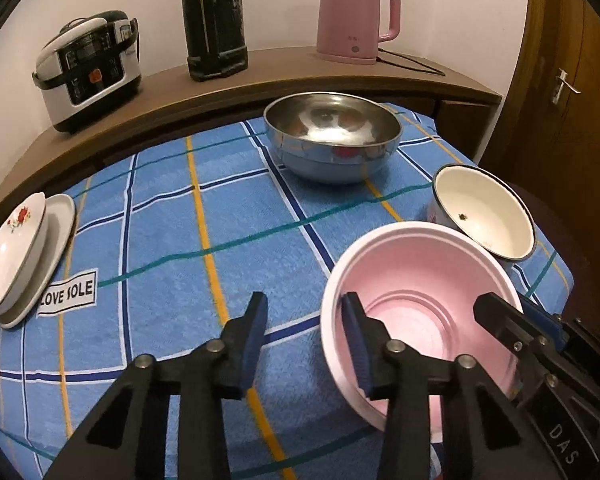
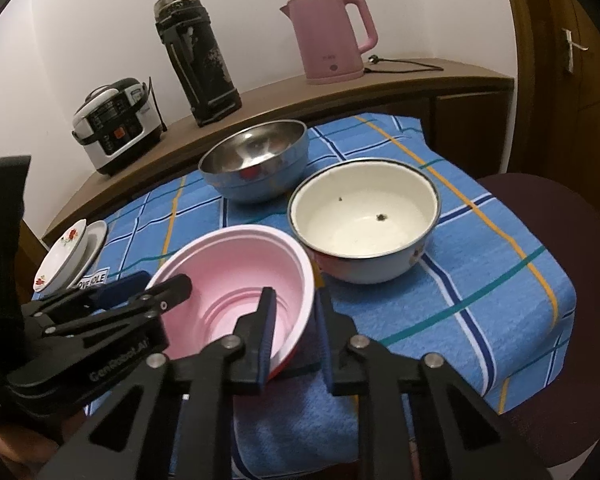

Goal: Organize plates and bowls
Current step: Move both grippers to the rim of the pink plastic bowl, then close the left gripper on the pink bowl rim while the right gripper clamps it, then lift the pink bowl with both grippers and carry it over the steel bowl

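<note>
A pink bowl (image 1: pixel 420 304) (image 2: pixel 236 284) sits tilted near the front of the blue checked cloth. My right gripper (image 2: pixel 294 320) is shut on its near rim, one finger inside, one outside; it also shows in the left wrist view (image 1: pixel 516 320). My left gripper (image 1: pixel 306 332) is open just left of the pink bowl, its right finger over the rim; it shows in the right wrist view (image 2: pixel 156 284). A white enamel bowl (image 1: pixel 484 212) (image 2: pixel 364 220) stands behind the pink one. A steel bowl (image 1: pixel 332 136) (image 2: pixel 256 160) stands further back. Two stacked plates (image 1: pixel 20 256) (image 2: pixel 68 252) lie at the left edge.
A wooden shelf (image 1: pixel 260 80) behind the table carries a rice cooker (image 1: pixel 88 68), a black flask (image 1: pixel 214 20) and a pink kettle (image 1: pixel 352 16). A wooden door (image 1: pixel 568 100) is at the right. A dark round stool (image 2: pixel 560 240) stands beside the table's right edge.
</note>
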`<state>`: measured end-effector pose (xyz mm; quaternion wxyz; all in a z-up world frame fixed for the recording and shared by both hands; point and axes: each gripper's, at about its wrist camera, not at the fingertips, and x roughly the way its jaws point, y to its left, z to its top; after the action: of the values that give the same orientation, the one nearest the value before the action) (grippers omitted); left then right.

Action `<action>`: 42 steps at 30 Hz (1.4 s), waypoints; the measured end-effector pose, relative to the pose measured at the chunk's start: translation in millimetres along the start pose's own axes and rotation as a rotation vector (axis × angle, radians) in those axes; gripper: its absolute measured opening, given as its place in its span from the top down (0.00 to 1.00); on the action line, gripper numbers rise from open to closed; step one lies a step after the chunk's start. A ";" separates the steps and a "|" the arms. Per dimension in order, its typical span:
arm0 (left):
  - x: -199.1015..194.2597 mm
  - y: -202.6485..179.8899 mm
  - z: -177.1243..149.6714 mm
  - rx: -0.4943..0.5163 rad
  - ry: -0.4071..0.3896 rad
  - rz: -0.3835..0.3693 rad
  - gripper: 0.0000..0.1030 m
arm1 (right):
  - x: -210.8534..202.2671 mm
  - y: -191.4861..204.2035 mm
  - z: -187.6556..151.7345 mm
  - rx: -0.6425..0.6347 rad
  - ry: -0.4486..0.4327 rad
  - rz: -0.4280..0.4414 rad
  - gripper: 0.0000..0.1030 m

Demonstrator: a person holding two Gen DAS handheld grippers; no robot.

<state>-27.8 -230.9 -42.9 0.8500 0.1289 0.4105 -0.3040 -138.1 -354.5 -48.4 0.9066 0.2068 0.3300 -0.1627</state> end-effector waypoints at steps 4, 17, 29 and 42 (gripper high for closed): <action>0.2 -2.0 0.0 0.006 0.000 -0.011 0.70 | 1.7 1.2 0.6 -0.002 0.007 0.007 0.83; -7.0 5.8 5.3 -0.040 -0.005 -0.037 0.83 | 8.5 9.2 3.7 -0.018 0.042 0.050 0.88; -29.2 8.7 40.1 -0.048 -0.103 -0.004 0.83 | -0.2 18.3 33.6 -0.025 -0.009 0.092 0.88; -21.8 0.2 102.2 -0.043 -0.180 0.010 0.83 | 4.7 17.4 91.4 -0.016 -0.066 0.071 0.88</action>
<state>25.2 -269.7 38.3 0.8874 0.0850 0.3383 -0.3014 -78.6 -384.4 16.8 0.9239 0.2054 0.2936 -0.1346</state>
